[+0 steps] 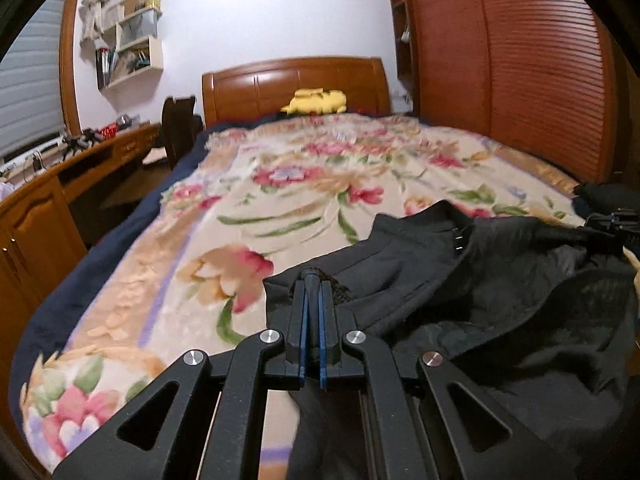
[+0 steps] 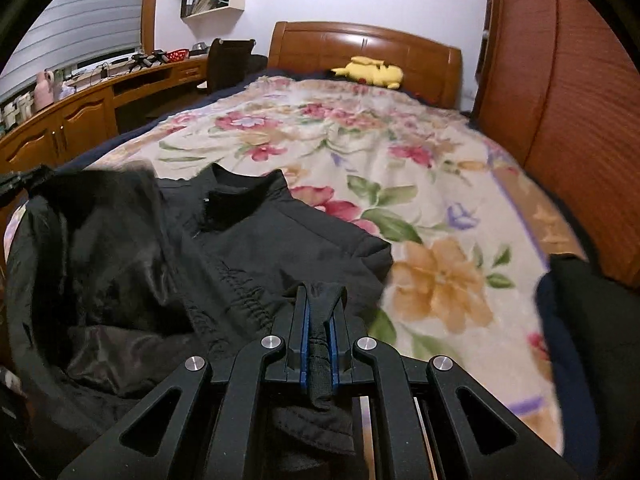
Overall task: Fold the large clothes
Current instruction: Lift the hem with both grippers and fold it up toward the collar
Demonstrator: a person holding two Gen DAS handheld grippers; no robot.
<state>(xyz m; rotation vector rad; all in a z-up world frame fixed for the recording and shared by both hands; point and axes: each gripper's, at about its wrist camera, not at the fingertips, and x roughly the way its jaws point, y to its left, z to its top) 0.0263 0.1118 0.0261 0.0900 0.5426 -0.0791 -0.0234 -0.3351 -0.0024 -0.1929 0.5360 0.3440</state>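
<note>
Ahead of the black jacket (image 1: 460, 280), the floral blanket (image 1: 280, 184) lies bare through the frame's middle, up to the yellow plush toy (image 1: 316, 101) at the headboard (image 1: 296, 80). The slatted wardrobe (image 1: 520, 72) walls the right edge; the wooden bench (image 2: 80, 116) and chair (image 2: 228, 62) line the left. A dark bundle (image 2: 592, 320) blocks the lower right.

Your black jacket (image 1: 460, 280) is matt woven cloth outside, with a faintly shiny lining (image 2: 104, 344). The floral blanket (image 1: 280, 184) on the bed looks soft and fleecy. The headboard (image 1: 296, 84) is glossy varnished wood. Your left gripper (image 1: 313, 280) and right gripper (image 2: 320, 294) are matt black plastic with bright metal pins.
</note>
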